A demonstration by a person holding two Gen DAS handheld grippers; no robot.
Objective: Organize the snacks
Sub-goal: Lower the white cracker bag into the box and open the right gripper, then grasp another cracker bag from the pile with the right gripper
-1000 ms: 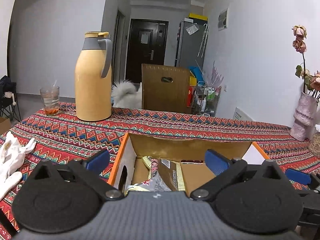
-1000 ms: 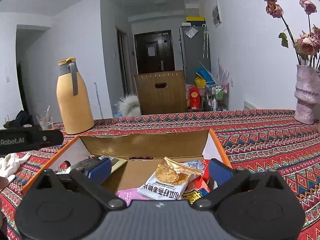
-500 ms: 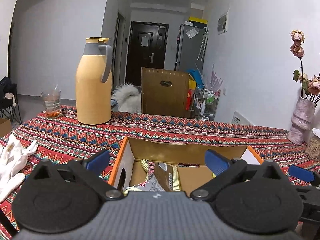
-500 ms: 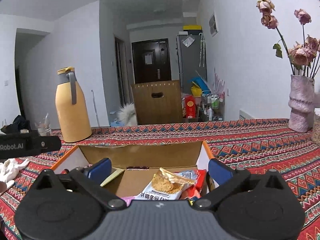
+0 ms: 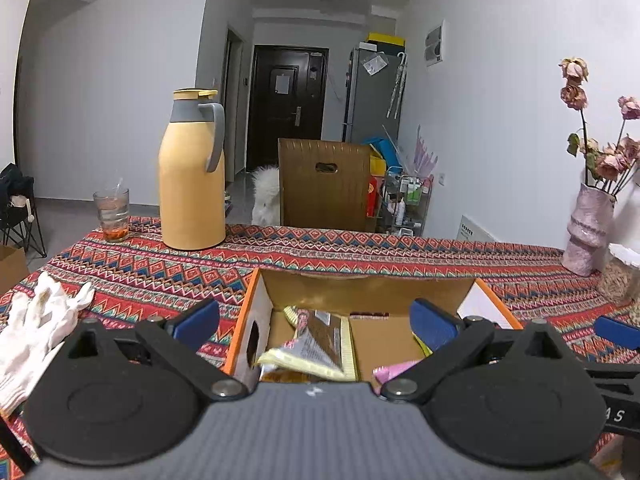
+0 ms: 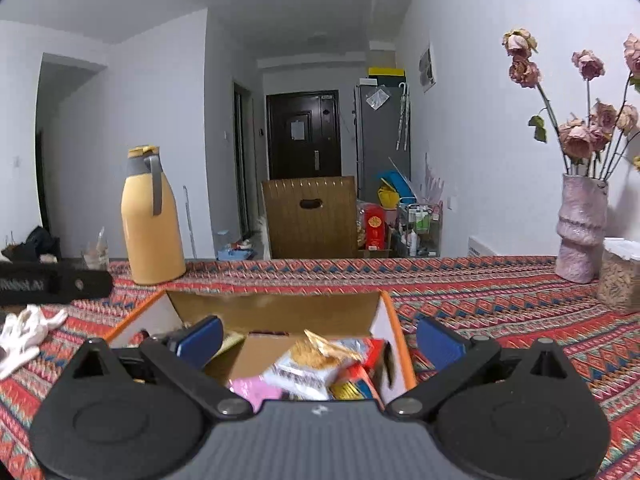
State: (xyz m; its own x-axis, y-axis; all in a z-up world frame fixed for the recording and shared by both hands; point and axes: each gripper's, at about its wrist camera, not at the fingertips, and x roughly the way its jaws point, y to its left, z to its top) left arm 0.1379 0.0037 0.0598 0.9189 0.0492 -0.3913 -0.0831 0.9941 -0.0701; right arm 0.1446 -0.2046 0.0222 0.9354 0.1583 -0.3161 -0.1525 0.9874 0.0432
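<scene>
Right now I have both grippers hovering low over the near edge of the tabletop (image 5: pixel 360 248), looking straight into the open cardboard box (image 5: pixel 360 292).

Going left to right: a pair of white cotton gloves (image 5: pixel 36 328) lies crumpled near the left edge, well apart from the box, parked out of the working area, I judge. Behind them, toward the far left corner, stands a drinking glass (image 5: pixel 112 212) with reddish dregs at the bottom, and just beside it the tall yellow thermos jug (image 5: pixel 192 176), upright with its lid on.

My left gripper (image 5: pixel 316 320) has its jaws spread wide and empty, straddling the box's left wall. Beneath them, a yellow-edged snack packet (image 5: pixel 316 344) leans against that wall, with a pink wrapper (image 5: pixel 394 368) peeking out lower right. My right gripper (image 6: pixel 318 338) is likewise released and carrying nothing; its jaws frame the right half of the box, where a white cracker packet (image 6: pixel 308 368) lies on top of red packets (image 6: pixel 370 356), piled loosely against the right wall. The snacks look tossed in rather than sorted, so I judge the organizing is not finished.

Toward the far right corner sit a pink vase (image 6: pixel 580 232) of dried roses and, just beside it, a clear lidded jar (image 6: pixel 620 276) of brown grain-like contents.
</scene>
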